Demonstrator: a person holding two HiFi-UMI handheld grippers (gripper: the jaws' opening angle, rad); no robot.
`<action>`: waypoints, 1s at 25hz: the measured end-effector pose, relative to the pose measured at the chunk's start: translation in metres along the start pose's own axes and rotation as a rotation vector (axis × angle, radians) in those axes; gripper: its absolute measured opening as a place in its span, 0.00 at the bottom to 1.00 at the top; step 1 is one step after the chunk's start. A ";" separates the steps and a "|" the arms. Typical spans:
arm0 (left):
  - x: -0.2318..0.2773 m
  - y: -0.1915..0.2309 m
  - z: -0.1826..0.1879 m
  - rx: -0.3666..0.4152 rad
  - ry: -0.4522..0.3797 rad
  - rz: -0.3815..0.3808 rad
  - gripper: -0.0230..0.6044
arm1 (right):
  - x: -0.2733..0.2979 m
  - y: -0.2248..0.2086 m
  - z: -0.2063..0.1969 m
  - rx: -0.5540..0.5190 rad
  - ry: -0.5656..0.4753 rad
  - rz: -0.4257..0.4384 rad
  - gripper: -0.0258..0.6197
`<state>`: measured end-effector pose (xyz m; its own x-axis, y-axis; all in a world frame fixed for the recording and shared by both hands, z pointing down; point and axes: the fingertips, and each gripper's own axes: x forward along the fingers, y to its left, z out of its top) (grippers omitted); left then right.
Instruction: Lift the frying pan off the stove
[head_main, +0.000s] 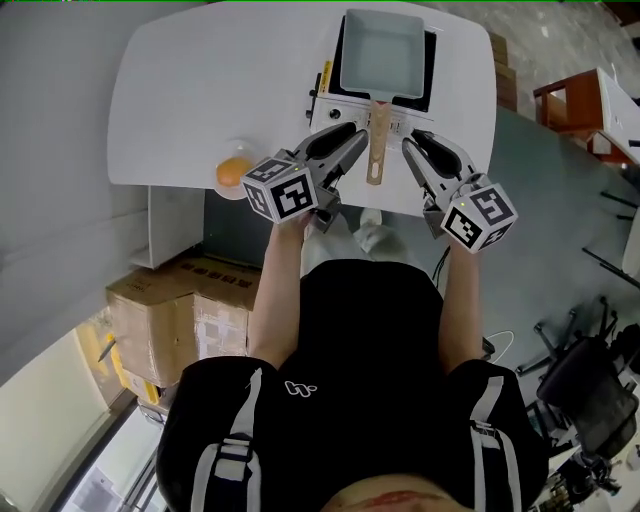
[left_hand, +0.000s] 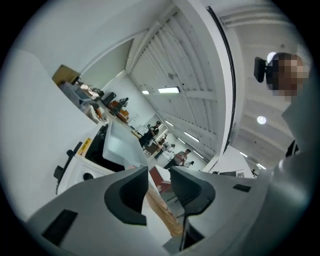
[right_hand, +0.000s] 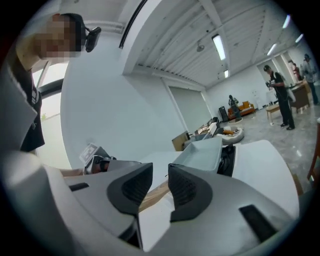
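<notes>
A pale rectangular frying pan (head_main: 381, 52) sits on a portable stove (head_main: 432, 80) at the far edge of the white table (head_main: 200, 90). Its wooden handle (head_main: 377, 145) points toward me. My left gripper (head_main: 352, 143) hovers just left of the handle and my right gripper (head_main: 412, 143) just right of it, both tilted inward. In the left gripper view the open jaws (left_hand: 159, 182) frame the handle (left_hand: 162, 212), the pan (left_hand: 120, 145) and stove (left_hand: 80, 167) beyond them. In the right gripper view the narrowly open jaws (right_hand: 160, 182) show the handle (right_hand: 152, 194) behind the gap, untouched, with the pan (right_hand: 202, 152) farther off.
A small clear bowl with an orange-yellow thing (head_main: 234, 172) rests at the table's near left edge. Cardboard boxes (head_main: 170, 320) stand on the floor at my left. An office chair (head_main: 590, 390) is at my right. People stand far off in the room (right_hand: 277, 95).
</notes>
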<state>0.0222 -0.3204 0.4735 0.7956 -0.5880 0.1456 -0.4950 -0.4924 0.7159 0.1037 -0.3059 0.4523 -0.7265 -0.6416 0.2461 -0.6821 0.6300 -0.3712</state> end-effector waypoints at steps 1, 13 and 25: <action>0.002 0.001 -0.003 -0.022 0.015 -0.014 0.29 | 0.000 -0.001 -0.003 0.021 0.002 0.012 0.20; 0.021 0.017 -0.031 -0.156 0.129 -0.093 0.40 | 0.019 0.024 -0.062 0.214 0.197 0.265 0.39; 0.039 0.020 -0.052 -0.189 0.227 -0.146 0.40 | 0.026 0.047 -0.090 0.406 0.234 0.449 0.37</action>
<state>0.0618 -0.3200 0.5287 0.9215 -0.3514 0.1654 -0.3131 -0.4203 0.8516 0.0450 -0.2535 0.5219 -0.9639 -0.2128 0.1600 -0.2554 0.5694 -0.7814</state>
